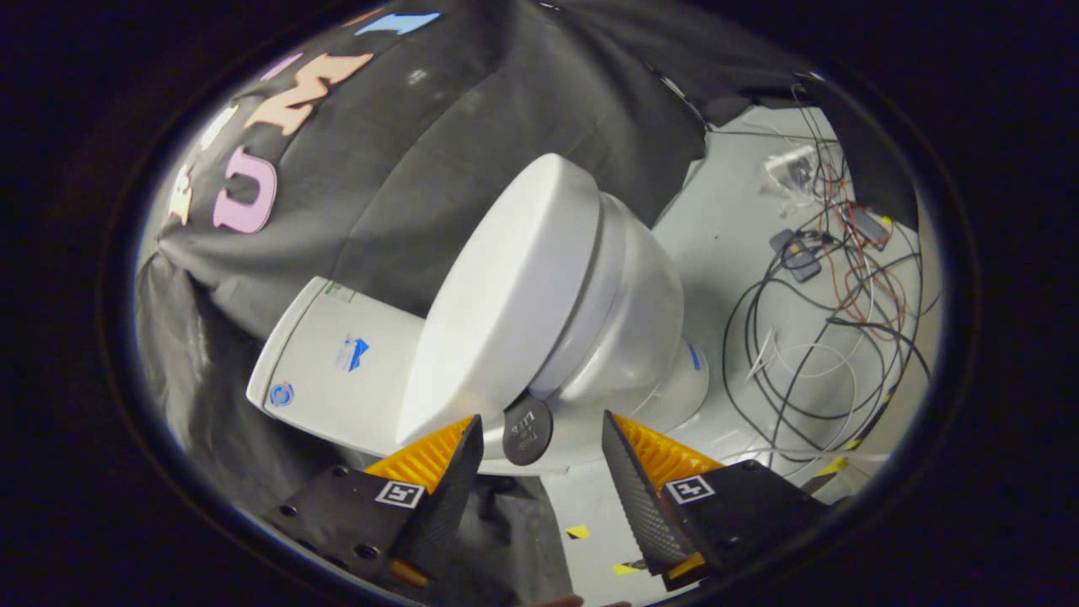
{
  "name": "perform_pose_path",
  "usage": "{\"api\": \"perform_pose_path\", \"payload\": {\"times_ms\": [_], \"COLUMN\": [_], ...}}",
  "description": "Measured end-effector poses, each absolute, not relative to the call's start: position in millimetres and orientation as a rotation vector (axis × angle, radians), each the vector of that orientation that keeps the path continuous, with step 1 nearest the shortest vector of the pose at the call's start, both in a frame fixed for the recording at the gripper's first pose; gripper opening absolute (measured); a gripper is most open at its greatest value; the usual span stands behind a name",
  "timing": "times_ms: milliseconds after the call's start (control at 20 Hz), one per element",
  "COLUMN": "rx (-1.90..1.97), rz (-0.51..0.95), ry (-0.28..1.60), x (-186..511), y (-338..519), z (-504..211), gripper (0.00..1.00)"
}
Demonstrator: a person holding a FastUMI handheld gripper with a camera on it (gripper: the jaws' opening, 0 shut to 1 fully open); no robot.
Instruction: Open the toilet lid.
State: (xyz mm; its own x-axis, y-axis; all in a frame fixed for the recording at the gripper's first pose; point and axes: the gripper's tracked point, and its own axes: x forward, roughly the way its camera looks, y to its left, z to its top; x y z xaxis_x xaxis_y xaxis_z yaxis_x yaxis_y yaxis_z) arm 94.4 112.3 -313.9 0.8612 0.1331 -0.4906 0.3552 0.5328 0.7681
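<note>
From left, I see the tank (333, 367), then the toilet (624, 337) with its lid (506, 312) down on the bowl, just ahead of my fingers. My gripper (542, 438) is open, holding nothing, a round tab (527, 431) showing between its fingertips. Cables (830, 337) sprawl on the floor (725, 228) at right.

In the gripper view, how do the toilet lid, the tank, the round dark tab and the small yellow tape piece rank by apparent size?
1. toilet lid
2. tank
3. round dark tab, between the open gripper fingers, enlarged by nearness
4. yellow tape piece
</note>
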Motion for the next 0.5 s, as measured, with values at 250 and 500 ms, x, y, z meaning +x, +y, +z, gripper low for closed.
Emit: {"api": "perform_pose_path", "payload": {"times_ms": [250, 500], "rx": [1.139, 1.246], "rz": [-0.080, -0.128], "ry": [0.559, 0.555], "x": [110.8, 114.5], "y": [134.1, 132.4], "z": [-324.0, -317.4], "gripper": [0.42, 0.17]}}
